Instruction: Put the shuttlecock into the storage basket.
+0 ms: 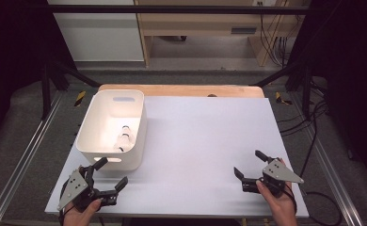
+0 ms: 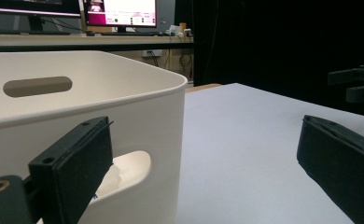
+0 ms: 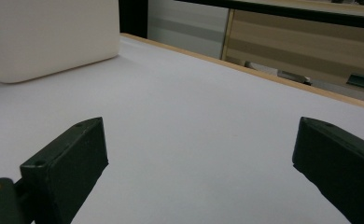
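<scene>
High view had the left gripper [image 1: 111, 173] at the near left corner of the table [image 1: 205, 141], jaws spread wide apart, nothing between them. One jaw tip sat just in front of the white bin [image 1: 112, 129], close to the handle cut-out in its near wall; the other pointed out over bare tabletop. Whether the tip touched the bin wall: couldn't tell.

Bin stood upright on the left side of the table, toward the back. Inside on the floor of it lay a small clear bottle-like item [image 1: 123, 138] with dark bands, lying roughly lengthwise. Too small to identify further.

Right gripper [image 1: 248, 163] was at the near right of the table, well apart from the bin, jaws likewise wide apart and empty, held just above the surface. A hand [image 1: 278, 200] gripped it from below; another hand [image 1: 83, 214] held the left one.

Left gripper view: bin [image 2: 124, 107] right up against the left-side jaw, rounded corner and both handle slots visible, something pale showing through the lower slot. Far off on the right, the other gripper [image 2: 357, 86] as a dark shape. Monitor [image 2: 121, 12] lit in the background.

Right gripper view: both jaws apart over plain table [image 3: 194, 121], bin corner [image 3: 49, 37] at upper left, wooden table edge [image 3: 264, 74] running behind.
</scene>
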`<state>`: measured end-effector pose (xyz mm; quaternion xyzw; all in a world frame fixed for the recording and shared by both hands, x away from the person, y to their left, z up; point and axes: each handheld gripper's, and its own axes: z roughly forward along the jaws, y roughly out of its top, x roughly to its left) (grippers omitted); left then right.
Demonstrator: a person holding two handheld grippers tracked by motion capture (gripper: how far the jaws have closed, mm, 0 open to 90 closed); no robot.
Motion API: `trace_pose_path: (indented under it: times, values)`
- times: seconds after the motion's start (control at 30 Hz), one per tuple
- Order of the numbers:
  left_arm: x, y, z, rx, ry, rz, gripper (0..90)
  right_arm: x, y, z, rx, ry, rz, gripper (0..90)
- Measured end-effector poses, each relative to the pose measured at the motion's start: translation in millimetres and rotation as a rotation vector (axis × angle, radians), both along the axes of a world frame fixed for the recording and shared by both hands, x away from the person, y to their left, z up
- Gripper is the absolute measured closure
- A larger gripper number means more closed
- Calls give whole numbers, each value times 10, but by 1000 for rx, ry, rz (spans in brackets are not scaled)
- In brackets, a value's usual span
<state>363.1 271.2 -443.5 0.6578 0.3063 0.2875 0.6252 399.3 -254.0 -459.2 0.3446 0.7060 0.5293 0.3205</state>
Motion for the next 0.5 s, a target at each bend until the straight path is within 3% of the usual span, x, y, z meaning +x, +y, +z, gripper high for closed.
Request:
trace_pose_path:
  times: [0.5]
  values:
    - [30,100,-65,5,-21,18,32,-70,-66,-16,-7,-6,11,32]
